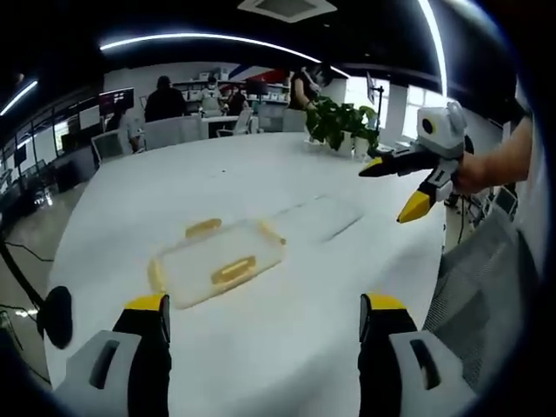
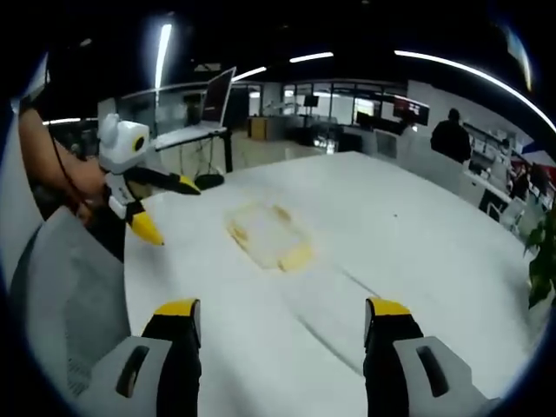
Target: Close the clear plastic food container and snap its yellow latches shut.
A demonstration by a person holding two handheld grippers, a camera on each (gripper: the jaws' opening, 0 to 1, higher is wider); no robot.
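Container (image 1: 217,263) of clear plastic is lying flat on the white counter (image 1: 287,339), well ahead of both my claws, its long axis running from lower left to upper right in the left gripper view. Yellow latches (image 1: 233,270) are showing along its sides; no writing is legible anywhere. A clear lid (image 1: 317,217) is lying just beside it. I am holding my left claw (image 1: 263,317) and right claw (image 2: 280,326) spread, gripping nothing.
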